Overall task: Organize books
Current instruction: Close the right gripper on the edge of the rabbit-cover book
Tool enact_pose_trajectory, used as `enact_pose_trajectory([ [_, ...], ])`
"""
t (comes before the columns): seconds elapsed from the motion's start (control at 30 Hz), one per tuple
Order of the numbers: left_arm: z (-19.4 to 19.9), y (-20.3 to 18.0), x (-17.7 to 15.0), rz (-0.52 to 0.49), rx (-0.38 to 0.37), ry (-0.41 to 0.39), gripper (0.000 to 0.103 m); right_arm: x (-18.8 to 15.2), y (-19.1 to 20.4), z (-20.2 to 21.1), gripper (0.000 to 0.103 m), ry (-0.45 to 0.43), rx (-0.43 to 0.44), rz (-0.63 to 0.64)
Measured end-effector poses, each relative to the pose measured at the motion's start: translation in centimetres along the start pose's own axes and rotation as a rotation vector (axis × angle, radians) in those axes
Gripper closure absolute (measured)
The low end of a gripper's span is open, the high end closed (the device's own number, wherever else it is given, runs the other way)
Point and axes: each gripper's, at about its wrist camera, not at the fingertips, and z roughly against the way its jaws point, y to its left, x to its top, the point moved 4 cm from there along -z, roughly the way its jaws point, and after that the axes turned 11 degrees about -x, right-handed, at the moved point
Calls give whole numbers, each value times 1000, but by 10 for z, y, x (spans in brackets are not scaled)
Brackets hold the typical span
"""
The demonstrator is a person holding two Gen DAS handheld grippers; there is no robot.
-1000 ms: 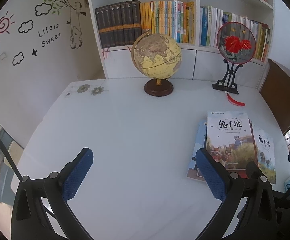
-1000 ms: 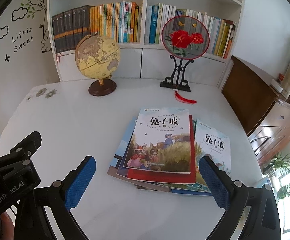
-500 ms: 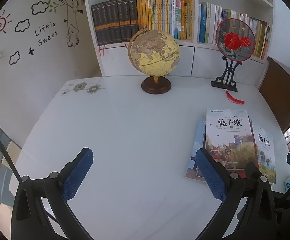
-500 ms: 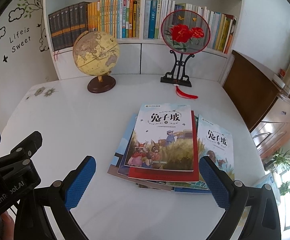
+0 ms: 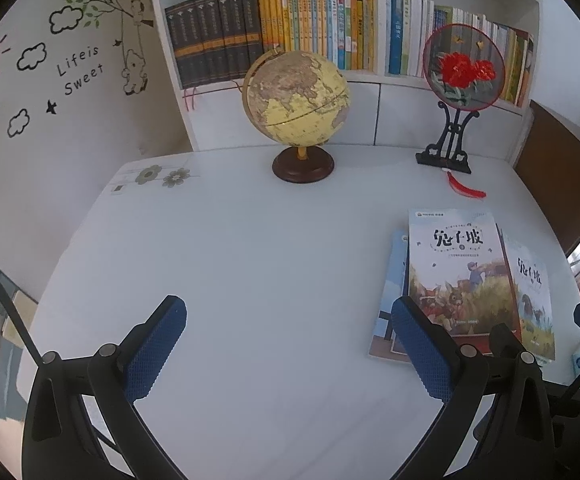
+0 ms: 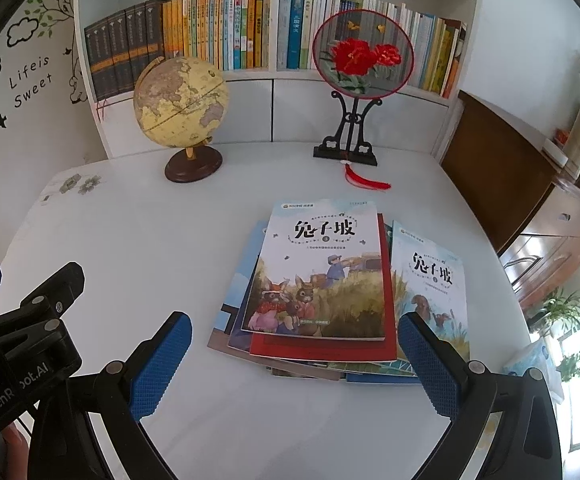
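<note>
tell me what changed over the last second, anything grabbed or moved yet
Only the viewpoints shifted: both the left gripper and right gripper tilted or drew back slightly, so the globe and book pile sit lower in view. Nothing was grabbed or released. Both grippers stayed open and empty above the table; the books, globe and fan on its stand have not moved.

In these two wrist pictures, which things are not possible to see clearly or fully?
- Lower books in the messy pile: the top rabbit-cover book hides their covers and number, both views.
- Light-blue item at the white table's right edge: hidden behind the right gripper's finger; cut off in the left view too.
- Spine titles on the white bookshelf: too small.
</note>
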Motion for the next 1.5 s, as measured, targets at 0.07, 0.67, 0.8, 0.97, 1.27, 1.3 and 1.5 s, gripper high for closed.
enact_pose_trajectory([
  [0.07,-4,-3,-1,-17,-12,15,1,-1,0,-2,0,2,-5,-1],
  [0.67,-135,-81,-24,-194,-512,174,1,-27,-113,-73,0,25,-72,-156],
  [0.8,-167,-83,-23,-153,-544,217,1,-19,-109,-107,16,49,33,-149],
  [0.97,-186,-99,-23,-171,-551,237,2,-15,-100,-148,47,115,138,-158],
  [1.27,-207,-100,-26,-101,-614,293,5,-8,-86,-178,52,159,207,-144],
  [1.3,-208,-99,-27,-97,-618,295,5,-8,-85,-181,52,166,207,-142],
  [1.5,-213,-95,-31,-68,-660,319,6,-2,-78,-187,54,163,221,-125],
])
